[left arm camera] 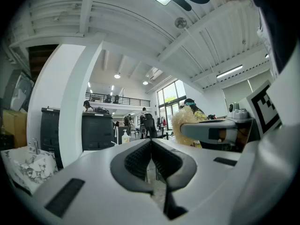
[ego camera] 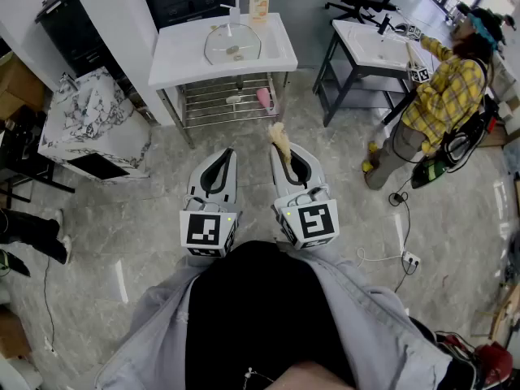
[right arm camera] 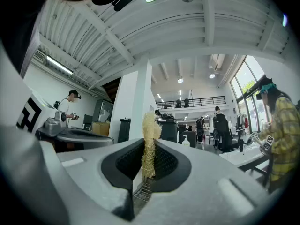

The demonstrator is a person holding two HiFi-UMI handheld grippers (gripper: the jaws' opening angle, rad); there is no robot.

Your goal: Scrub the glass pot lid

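The glass pot lid lies in the basin of a white sink table a few steps ahead on the floor, far from both grippers. My right gripper is held level at waist height and is shut on a pale yellow loofah scrubber, which sticks up between the pads and also shows in the left gripper view as the loofah. Beside it, my left gripper is level and shut with nothing between its jaws.
A soap bottle stands at the sink's back edge, over a wire shelf with a pink item. A marbled cabinet is at left. A second sink table, a person in a yellow plaid shirt and a floor cable are at right.
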